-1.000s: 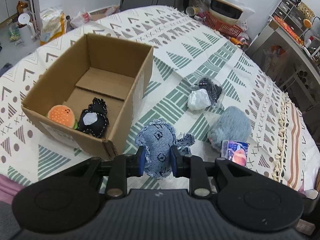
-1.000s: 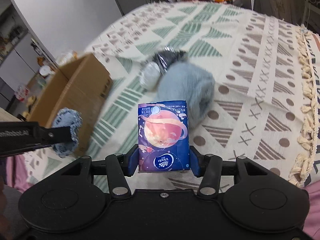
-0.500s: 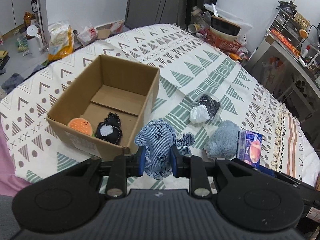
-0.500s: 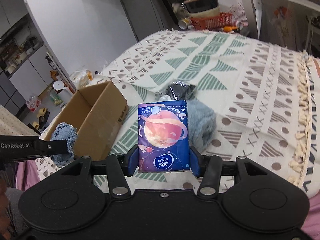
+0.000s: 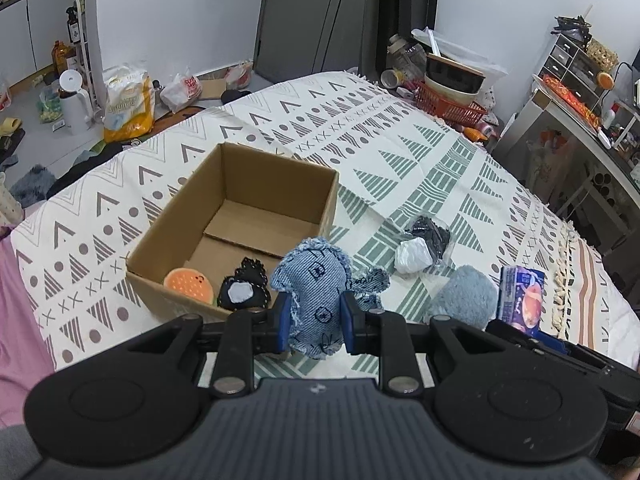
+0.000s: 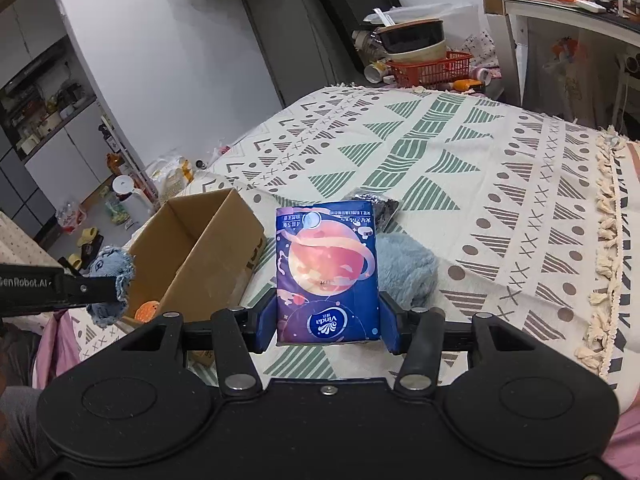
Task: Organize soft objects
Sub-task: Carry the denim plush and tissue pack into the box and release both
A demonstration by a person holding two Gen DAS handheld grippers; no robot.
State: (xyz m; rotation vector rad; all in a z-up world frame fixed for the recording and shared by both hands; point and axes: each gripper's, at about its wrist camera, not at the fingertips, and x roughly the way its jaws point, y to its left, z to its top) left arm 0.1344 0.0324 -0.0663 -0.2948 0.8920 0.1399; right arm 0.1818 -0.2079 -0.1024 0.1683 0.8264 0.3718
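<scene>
At the left we see the open cardboard box [image 5: 236, 216] resting on the patterned bedspread [image 5: 400, 152], with an orange burger-shaped plush [image 5: 188, 285] and a black plush with a pale patch [image 5: 243, 289] lying at its near end. Next, we find the left gripper [image 5: 313, 318] closed on a frayed denim plush toy [image 5: 310, 280], held above the bedspread just beside the box's near right corner. Further right, a black-and-white bundle in clear wrap [image 5: 420, 242] and a fluffy grey-blue plush [image 5: 462, 294] lie on the bedspread. At the far right, we see the right gripper [image 6: 326, 322] clamped on an upright blue Vinda tissue pack [image 6: 326, 276], raised in front of the grey-blue plush.
</scene>
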